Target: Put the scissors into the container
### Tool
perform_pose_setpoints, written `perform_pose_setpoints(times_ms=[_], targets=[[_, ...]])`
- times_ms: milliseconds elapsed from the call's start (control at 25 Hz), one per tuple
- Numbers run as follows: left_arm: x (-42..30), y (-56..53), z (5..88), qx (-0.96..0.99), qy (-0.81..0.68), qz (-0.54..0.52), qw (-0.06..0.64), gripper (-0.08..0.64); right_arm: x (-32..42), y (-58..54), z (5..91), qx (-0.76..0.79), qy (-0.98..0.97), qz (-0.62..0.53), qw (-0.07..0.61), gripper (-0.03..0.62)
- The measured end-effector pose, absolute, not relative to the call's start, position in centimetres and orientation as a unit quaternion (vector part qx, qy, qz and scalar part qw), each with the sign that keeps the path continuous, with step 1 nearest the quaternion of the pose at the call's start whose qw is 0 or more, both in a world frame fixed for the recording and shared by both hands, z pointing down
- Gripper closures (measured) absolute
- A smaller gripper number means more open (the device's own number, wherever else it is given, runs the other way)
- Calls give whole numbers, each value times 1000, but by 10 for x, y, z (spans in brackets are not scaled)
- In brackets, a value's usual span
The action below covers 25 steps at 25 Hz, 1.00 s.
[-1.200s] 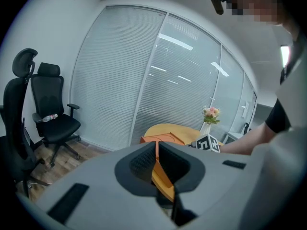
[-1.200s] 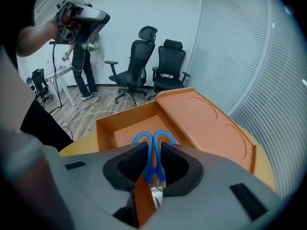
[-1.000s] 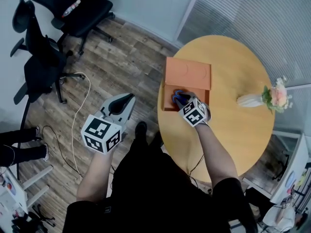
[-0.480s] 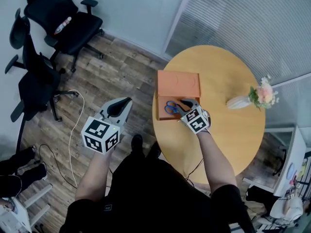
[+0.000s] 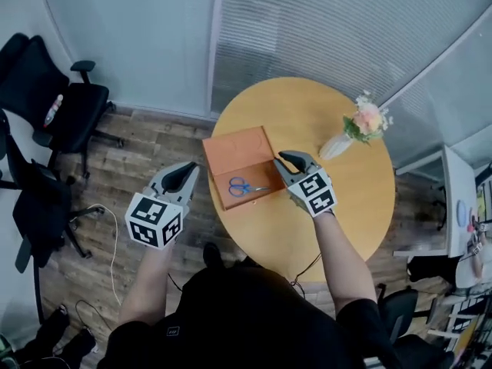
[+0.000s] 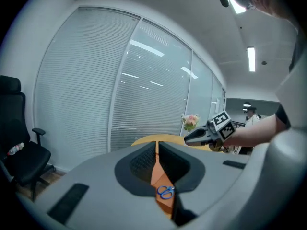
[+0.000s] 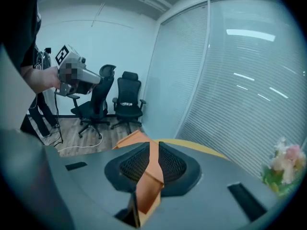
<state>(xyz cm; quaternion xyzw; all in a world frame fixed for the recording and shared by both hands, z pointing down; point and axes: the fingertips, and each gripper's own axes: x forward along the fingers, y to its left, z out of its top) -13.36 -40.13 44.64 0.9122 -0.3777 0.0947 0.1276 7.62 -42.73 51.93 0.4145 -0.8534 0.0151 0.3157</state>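
Blue-handled scissors [image 5: 244,187] lie flat in the tray of an open orange box [image 5: 257,197] on the round wooden table [image 5: 338,198]; its lid [image 5: 237,149] is folded back. My right gripper [image 5: 286,160] hovers just right of the box, shut and holding nothing. Left of the table, over the floor, my left gripper [image 5: 187,171] is shut and empty. The left gripper view looks past its jaws [image 6: 157,147] at the scissors [image 6: 165,191] in the box [image 6: 159,174]. In the right gripper view the box [image 7: 146,186] shows between the shut jaws [image 7: 154,150].
A white vase of pink flowers [image 5: 350,133] stands at the table's far right. Black office chairs [image 5: 69,114] and a floor cable [image 5: 108,229] are at the left. Glass walls with blinds [image 5: 323,29] close the far side.
The right gripper let go of the scissors, which now lie in the box, and drew back to the right of it. The head view swung round; the left gripper stayed off the table.
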Motion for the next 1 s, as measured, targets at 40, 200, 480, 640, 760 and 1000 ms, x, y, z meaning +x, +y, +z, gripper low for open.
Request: perform_pose_setpoints(times_ms=[40, 200, 480, 640, 760, 1000], targets=[[-126, -402, 441, 916, -371, 94, 123, 532, 83, -425, 506, 422, -854, 13, 304, 518], [-93, -409, 411, 926, -353, 90, 95, 532, 110, -418, 447, 455, -857, -4, 240, 531], [-46, -411, 360, 931, -354, 74, 44, 532, 167, -389, 345, 529, -844, -41, 86, 548], [-22, -409, 335, 932, -356, 66, 22, 532, 194, -364, 301, 534, -843, -65, 17, 552], [-3, -400, 321, 934, -350, 63, 10, 532, 219, -343, 281, 541, -837, -64, -44, 554], [1, -385, 309, 929, -365, 64, 0, 532, 242, -315, 283, 530, -843, -55, -69, 557]])
